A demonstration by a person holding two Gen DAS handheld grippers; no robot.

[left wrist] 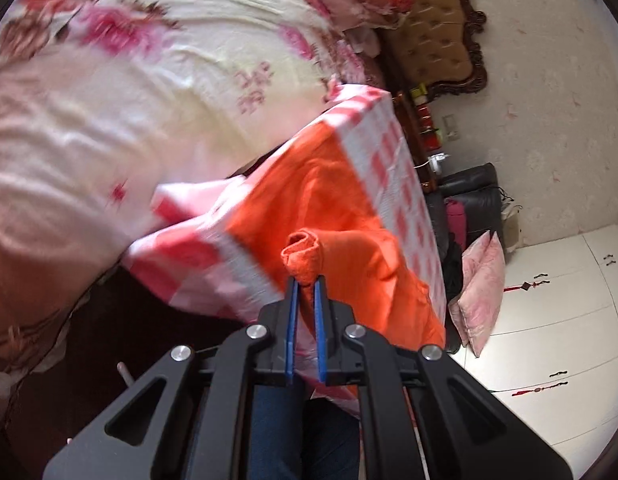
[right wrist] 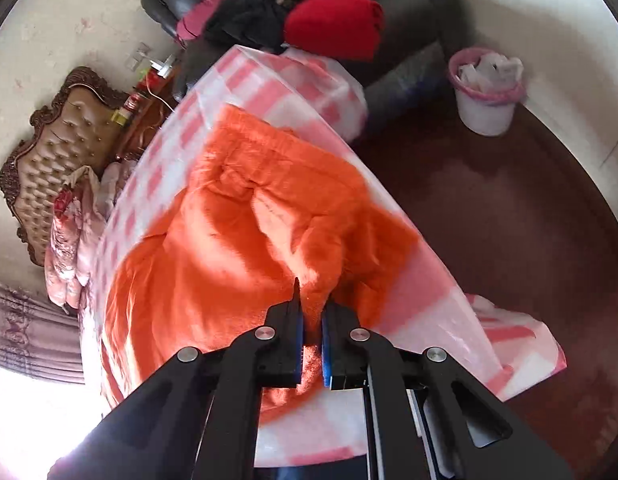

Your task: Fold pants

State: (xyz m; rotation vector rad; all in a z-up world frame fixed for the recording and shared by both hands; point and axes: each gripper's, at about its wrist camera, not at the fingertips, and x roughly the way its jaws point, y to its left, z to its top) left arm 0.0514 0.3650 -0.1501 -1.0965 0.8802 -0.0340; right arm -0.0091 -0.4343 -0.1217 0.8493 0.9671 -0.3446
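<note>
Jaws of left gripper [left wrist: 305, 280] and right gripper [right wrist: 311, 304] both clamped on orange pants [right wrist: 237, 216]; you keep edge taut, carry both hands level over checkered table [right wrist: 421, 296].

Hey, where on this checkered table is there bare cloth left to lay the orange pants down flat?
Bare checkered tablecloth shows beyond the orange pants, toward the dark sofa, and in a strip along the bed side. The middle is crowded: pants cover it, pinched by the left gripper and right gripper.
</note>
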